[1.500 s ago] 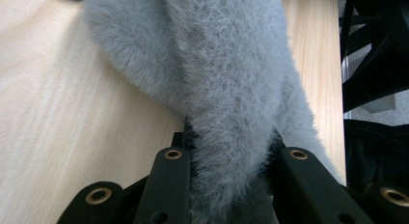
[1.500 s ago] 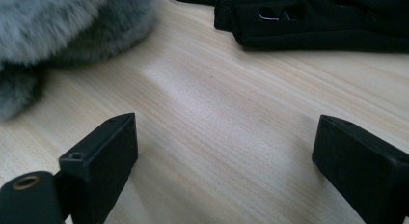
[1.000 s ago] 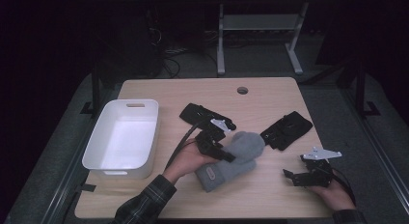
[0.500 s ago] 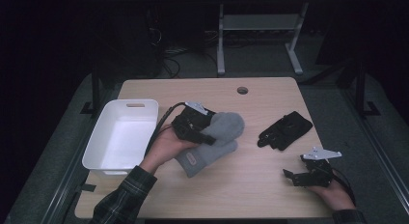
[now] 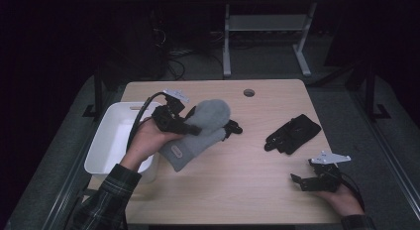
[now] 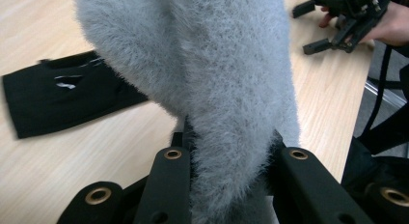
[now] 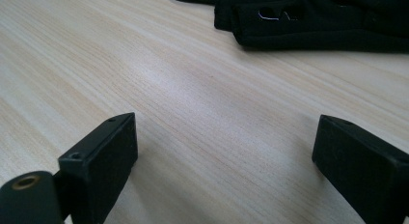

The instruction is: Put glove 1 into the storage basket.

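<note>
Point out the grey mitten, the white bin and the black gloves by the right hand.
grey mitten [image 5: 210, 116]: high view, on its rounded fuzzy top.
white bin [image 5: 101, 153]: high view, on its left wall.
black gloves [image 5: 293, 135]: high view, on the middle of the pile.

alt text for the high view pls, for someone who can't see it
The left gripper holds a fluffy grey mitten lifted above a wooden table, beside a white bin at the table's left edge. The right gripper rests open near the front right, with a black glove lying beyond it.
</note>
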Demonstrator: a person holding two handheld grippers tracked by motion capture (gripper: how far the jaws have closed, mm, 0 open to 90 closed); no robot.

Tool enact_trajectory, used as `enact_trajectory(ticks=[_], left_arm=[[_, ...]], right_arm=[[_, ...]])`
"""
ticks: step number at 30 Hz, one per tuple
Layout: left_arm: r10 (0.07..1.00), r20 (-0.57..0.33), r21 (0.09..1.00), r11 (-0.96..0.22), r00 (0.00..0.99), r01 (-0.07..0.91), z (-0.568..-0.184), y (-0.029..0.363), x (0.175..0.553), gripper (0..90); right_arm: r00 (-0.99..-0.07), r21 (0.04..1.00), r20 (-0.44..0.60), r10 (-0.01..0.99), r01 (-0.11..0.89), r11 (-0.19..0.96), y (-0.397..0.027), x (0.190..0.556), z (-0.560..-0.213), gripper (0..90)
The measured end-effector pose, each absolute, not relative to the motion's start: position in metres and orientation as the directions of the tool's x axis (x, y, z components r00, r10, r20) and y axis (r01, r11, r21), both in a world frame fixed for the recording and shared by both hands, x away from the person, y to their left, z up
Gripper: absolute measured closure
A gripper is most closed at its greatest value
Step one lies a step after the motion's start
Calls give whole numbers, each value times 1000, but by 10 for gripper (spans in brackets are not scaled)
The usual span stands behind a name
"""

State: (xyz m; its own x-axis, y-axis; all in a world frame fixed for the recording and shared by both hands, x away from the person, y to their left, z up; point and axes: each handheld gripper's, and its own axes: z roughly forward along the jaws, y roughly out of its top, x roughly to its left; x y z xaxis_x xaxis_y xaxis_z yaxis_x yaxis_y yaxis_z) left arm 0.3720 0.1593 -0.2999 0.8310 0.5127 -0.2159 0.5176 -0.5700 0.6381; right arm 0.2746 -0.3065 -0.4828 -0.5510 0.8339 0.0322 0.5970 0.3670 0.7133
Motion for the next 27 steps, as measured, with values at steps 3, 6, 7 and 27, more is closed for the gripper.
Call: enact_trajectory(ticks=[3, 6, 7, 27], left_arm=[[533, -213, 645, -553, 819, 528, -293, 175, 372, 732], [558, -212, 649, -533, 802, 542, -288, 190, 373, 732], [568, -209, 653, -526, 796, 546, -286, 196, 373, 732], [726, -244, 657, -364, 643, 660, -289, 304, 369, 732]], right_arm=[[-551, 713, 33, 834, 597, 366, -306, 275, -483, 85], [-551, 714, 33, 834, 597, 366, -306, 275, -483, 85], [-551, 713, 33, 834, 597, 366, -306, 275, -483, 85], [-551, 713, 32, 834, 597, 367, -307, 275, -483, 85]])
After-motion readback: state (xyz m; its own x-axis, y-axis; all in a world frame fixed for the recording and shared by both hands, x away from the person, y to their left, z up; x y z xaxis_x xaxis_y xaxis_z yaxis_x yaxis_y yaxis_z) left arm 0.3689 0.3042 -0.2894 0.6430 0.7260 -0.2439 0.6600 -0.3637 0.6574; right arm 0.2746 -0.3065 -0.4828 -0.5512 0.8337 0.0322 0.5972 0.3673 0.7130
